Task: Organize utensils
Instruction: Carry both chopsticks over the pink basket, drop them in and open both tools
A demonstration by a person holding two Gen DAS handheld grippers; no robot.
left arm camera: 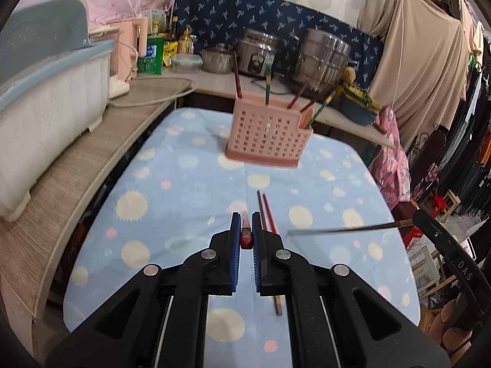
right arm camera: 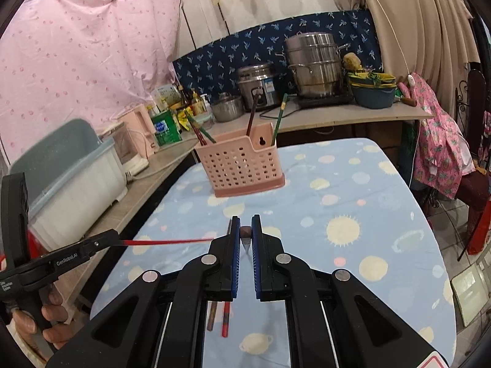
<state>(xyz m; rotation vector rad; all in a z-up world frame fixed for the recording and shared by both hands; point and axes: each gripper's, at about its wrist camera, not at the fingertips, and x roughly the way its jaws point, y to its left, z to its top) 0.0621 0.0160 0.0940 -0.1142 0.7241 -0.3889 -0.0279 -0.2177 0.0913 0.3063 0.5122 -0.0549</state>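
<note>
A pink perforated utensil holder [left arm camera: 270, 133] stands on the blue dotted tablecloth [left arm camera: 184, 184], with several chopsticks upright in it; it also shows in the right wrist view [right arm camera: 244, 161]. My left gripper [left arm camera: 246, 227] is shut on a red chopstick [left arm camera: 246, 236], seen end-on; from the right wrist view that red chopstick [right arm camera: 165, 241] sticks out of the left gripper [right arm camera: 107, 240]. My right gripper [right arm camera: 245, 230] is shut on a dark chopstick [right arm camera: 245, 235], which in the left wrist view [left arm camera: 343, 229] points left. Two chopsticks [left arm camera: 268, 214] lie on the cloth under the grippers.
A white and blue dish rack [left arm camera: 46, 98] sits on the wooden counter [left arm camera: 76, 168] at the left. Steel pots [right arm camera: 313, 64], a rice cooker [right arm camera: 257, 82], bottles and bowls line the back counter. Hanging clothes [left arm camera: 460, 153] and a draped chair [right arm camera: 438, 141] are at the right.
</note>
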